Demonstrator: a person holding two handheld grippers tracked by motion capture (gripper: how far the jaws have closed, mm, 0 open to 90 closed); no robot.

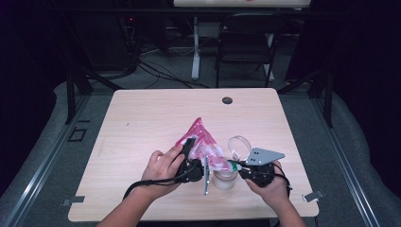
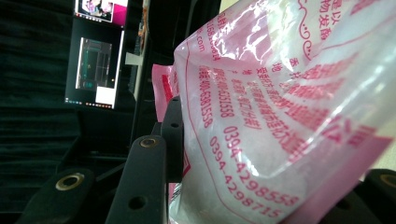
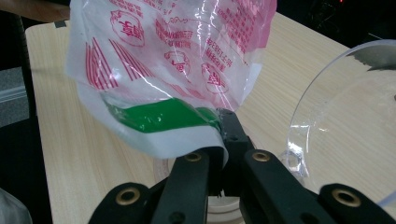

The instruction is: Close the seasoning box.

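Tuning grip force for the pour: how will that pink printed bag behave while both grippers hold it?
Likely floppy: the bag creases and sags between the left gripper and right gripper. Probably slippery, since the film is glossy. The white fill bulging inside could shift its weight suddenly toward the jar.

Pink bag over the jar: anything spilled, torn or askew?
Nothing stands out. The pink bag is held tilted between both hand-held grippers, its green-striped corner pinched by the right hand-held gripper above the clear jar. No spill shows on the table.
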